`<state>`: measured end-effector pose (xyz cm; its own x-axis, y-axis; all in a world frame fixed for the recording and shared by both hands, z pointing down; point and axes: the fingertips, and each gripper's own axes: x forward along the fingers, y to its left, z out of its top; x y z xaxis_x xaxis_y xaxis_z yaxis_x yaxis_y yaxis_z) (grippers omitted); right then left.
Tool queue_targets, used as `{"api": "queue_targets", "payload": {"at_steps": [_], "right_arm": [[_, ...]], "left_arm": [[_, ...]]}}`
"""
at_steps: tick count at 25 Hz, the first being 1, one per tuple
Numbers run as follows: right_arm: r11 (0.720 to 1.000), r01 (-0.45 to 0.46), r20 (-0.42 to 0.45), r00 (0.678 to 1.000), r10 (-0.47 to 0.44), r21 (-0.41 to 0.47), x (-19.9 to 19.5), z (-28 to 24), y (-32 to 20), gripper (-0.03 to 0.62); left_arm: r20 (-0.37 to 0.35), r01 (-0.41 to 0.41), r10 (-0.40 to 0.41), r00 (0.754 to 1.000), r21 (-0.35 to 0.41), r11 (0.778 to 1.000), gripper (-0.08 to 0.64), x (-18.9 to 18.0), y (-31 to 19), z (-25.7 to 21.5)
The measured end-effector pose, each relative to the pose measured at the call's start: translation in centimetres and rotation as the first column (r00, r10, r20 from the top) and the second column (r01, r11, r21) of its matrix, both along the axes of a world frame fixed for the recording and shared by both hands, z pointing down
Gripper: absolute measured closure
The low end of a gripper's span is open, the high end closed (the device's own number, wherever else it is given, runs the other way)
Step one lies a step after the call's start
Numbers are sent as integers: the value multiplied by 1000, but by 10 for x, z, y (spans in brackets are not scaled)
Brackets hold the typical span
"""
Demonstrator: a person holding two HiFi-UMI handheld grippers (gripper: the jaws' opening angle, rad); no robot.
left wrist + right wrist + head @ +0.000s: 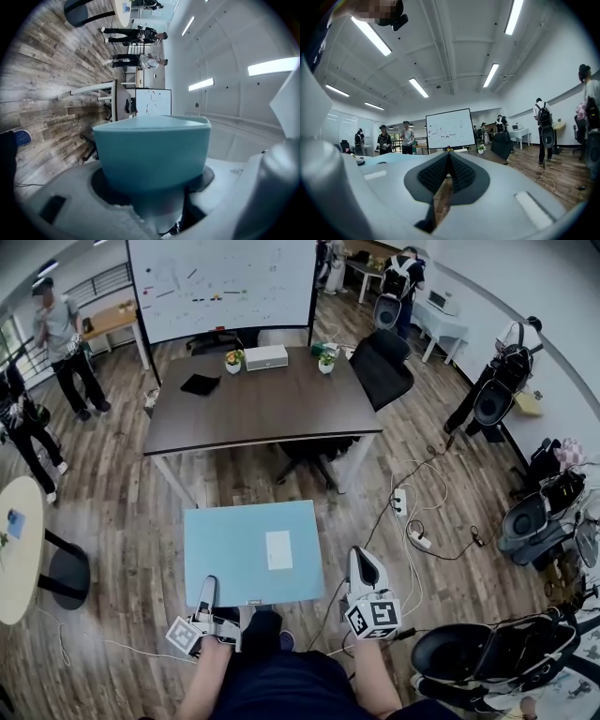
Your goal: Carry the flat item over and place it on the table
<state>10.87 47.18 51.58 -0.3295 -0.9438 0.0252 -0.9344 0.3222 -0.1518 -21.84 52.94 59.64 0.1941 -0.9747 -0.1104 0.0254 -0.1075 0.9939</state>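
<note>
The flat light-blue rectangular board (251, 552) with a white label hangs level above the wooden floor, well short of the dark brown wooden bench (281, 409) ahead. The left tongs (207, 589) are clenched on its near edge close to the left corner. The right tongs (361, 563) are pressed together on nothing, just beside the board's right edge. With only one corner gripped, the board's far end is unsupported. I judge it could sag, swing about the pads or slip free as the walk goes on. The white power strip and loose cables (412, 521) on the floor to the right could catch a foot.
</note>
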Motion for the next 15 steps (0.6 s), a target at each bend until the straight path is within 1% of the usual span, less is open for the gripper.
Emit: {"api": "queue_targets", "payload": {"at_steps": [4, 9, 12, 15], "right_arm": [[1000, -10, 1, 1000, 10, 5, 10, 0, -8, 581], [1000, -19, -2, 1000, 19, 2, 12, 6, -26, 581], [1000, -16, -10, 1000, 16, 7, 14, 5, -43, 581], [999, -30, -17, 999, 30, 14, 24, 7, -68, 581]], "left_arm": [[1, -26, 26, 1000, 8, 1000, 301, 15, -17, 3], [-21, -48, 48, 999, 11, 999, 301, 24, -43, 7], [-24, -55, 56, 998, 15, 998, 301, 27, -65, 10], [-22, -67, 68, 997, 31, 997, 301, 35, -96, 12]]}}
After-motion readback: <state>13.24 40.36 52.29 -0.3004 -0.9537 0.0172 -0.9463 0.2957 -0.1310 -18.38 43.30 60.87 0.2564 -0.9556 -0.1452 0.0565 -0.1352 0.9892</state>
